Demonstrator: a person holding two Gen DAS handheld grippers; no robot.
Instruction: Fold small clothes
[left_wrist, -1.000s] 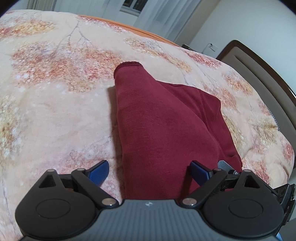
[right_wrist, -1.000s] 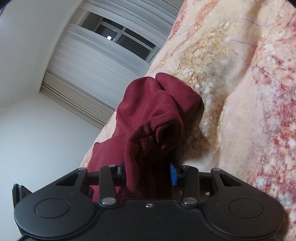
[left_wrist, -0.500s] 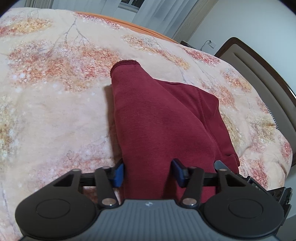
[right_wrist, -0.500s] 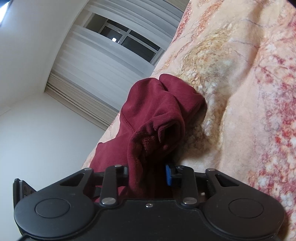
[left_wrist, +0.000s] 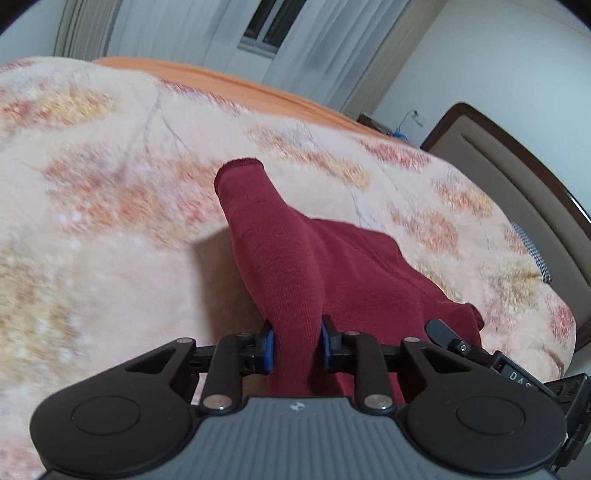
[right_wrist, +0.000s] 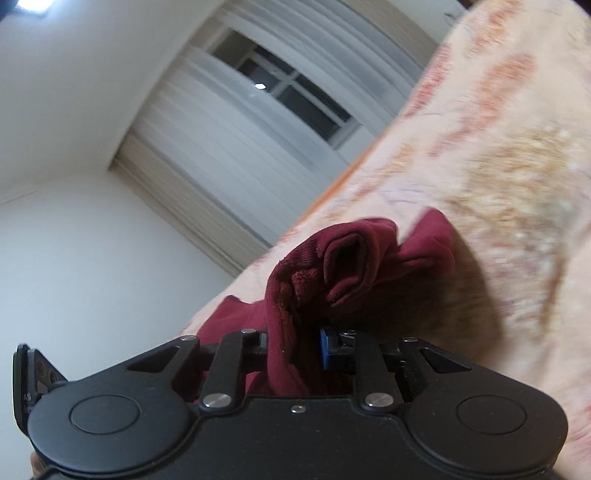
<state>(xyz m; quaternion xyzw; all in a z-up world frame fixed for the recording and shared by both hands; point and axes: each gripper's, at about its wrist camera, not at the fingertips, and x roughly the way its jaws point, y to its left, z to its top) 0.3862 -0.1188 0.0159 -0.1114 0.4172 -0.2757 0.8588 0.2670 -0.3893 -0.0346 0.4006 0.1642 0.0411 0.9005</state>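
Observation:
A dark red knitted garment (left_wrist: 354, 266) lies on the floral bedspread (left_wrist: 110, 229). One long narrow part of it, with a hemmed end, stretches away from me and hangs lifted off the blanket. My left gripper (left_wrist: 297, 345) has its jaws closing on that part, and both blue pads press the cloth. In the right wrist view my right gripper (right_wrist: 293, 349) is closing on a bunched fold of the red garment (right_wrist: 343, 266), gathered above the pads and raised off the bed. The other gripper (left_wrist: 454, 341) shows at the garment's right edge in the left wrist view.
A padded headboard with a dark wooden frame (left_wrist: 517, 177) rises at the right of the bed. An orange sheet edge (left_wrist: 236, 85) borders the far side. Pale curtains over a window (right_wrist: 258, 110) stand behind the bed. A white wall (right_wrist: 74, 258) fills the left.
The left jaws went from wide apart to pressed on the red cloth, and the right jaws narrowed on their fold. Both grippers rose, lifting the garment off the blanket.

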